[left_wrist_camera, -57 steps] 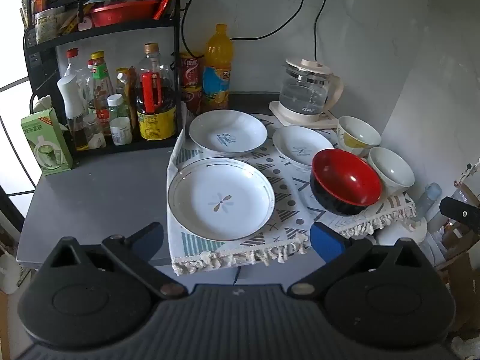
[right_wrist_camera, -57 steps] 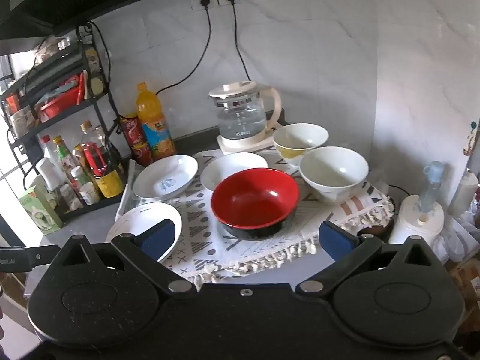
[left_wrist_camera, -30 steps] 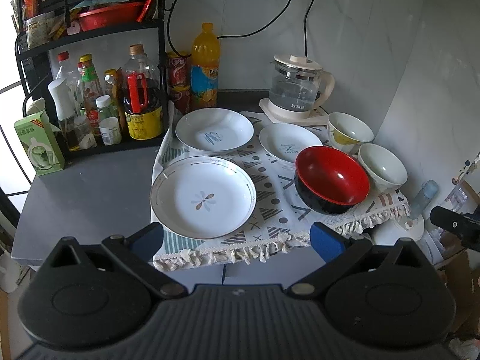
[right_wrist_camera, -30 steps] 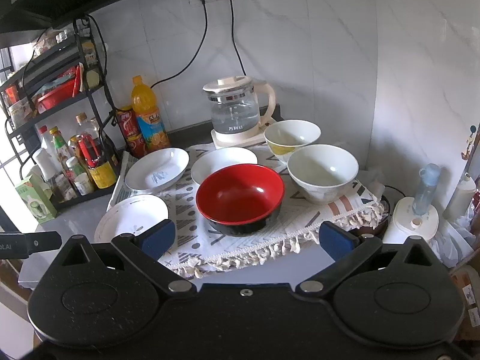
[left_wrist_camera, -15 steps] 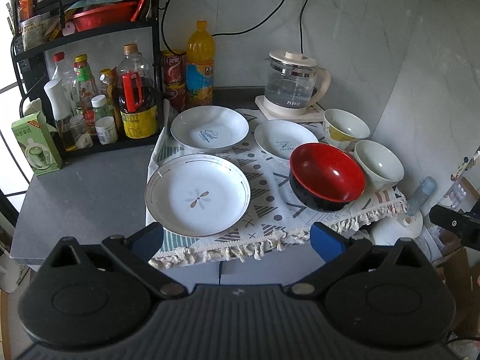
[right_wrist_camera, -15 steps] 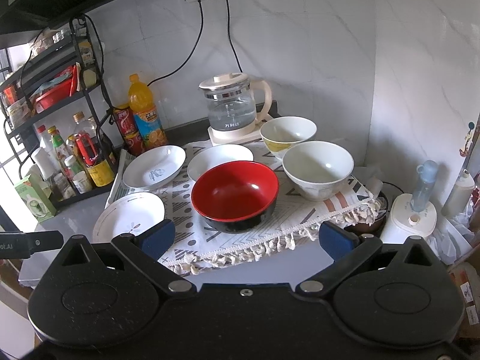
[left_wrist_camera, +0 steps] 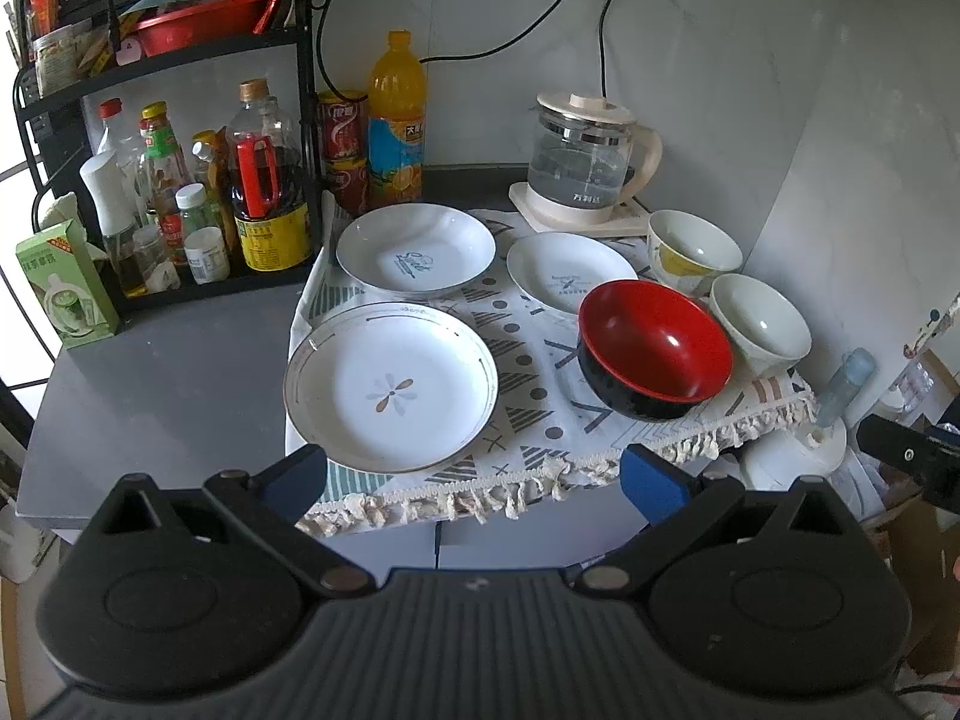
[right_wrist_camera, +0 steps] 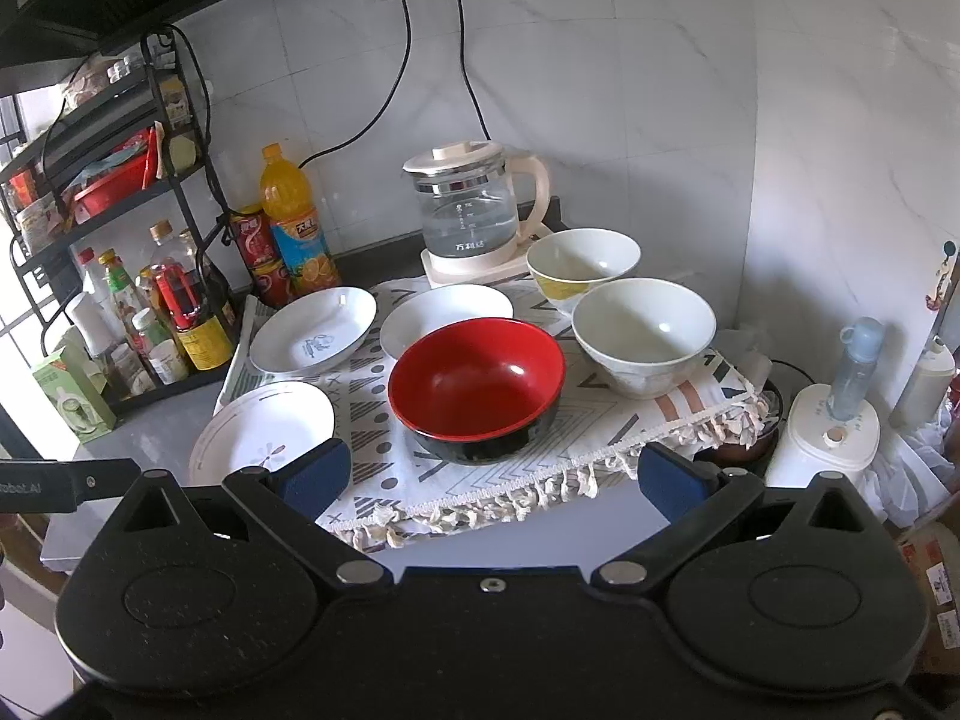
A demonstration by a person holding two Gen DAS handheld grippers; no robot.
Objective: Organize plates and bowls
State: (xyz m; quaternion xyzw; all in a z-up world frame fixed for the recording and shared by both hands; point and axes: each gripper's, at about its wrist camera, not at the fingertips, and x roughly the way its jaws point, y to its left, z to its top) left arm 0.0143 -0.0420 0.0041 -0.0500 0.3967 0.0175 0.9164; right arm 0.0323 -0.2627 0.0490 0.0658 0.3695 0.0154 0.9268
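On a patterned cloth (left_wrist_camera: 528, 414) lie three white plates: a large flower plate (left_wrist_camera: 390, 387) in front, a deep plate (left_wrist_camera: 415, 257) behind it, and a smaller plate (left_wrist_camera: 570, 273). A red and black bowl (left_wrist_camera: 654, 348) (right_wrist_camera: 477, 387) sits front right, with a white bowl (right_wrist_camera: 643, 336) and a yellow-patterned bowl (right_wrist_camera: 582, 261) beside and behind it. My left gripper (left_wrist_camera: 474, 477) is open and empty, in front of the counter edge near the flower plate. My right gripper (right_wrist_camera: 492, 477) is open and empty, in front of the red bowl.
A glass kettle (left_wrist_camera: 585, 159) stands at the back on its base. An orange drink bottle (left_wrist_camera: 396, 120), cans and a black rack (left_wrist_camera: 162, 60) of condiment bottles fill the back left. A green carton (left_wrist_camera: 66, 291) stands on the grey counter (left_wrist_camera: 162, 384). A white appliance (right_wrist_camera: 831, 438) stands right of the counter.
Both grippers have drawn back a little from the counter and shifted slightly, so the dishes sit a bit further away in both views. Nothing on the cloth has moved.
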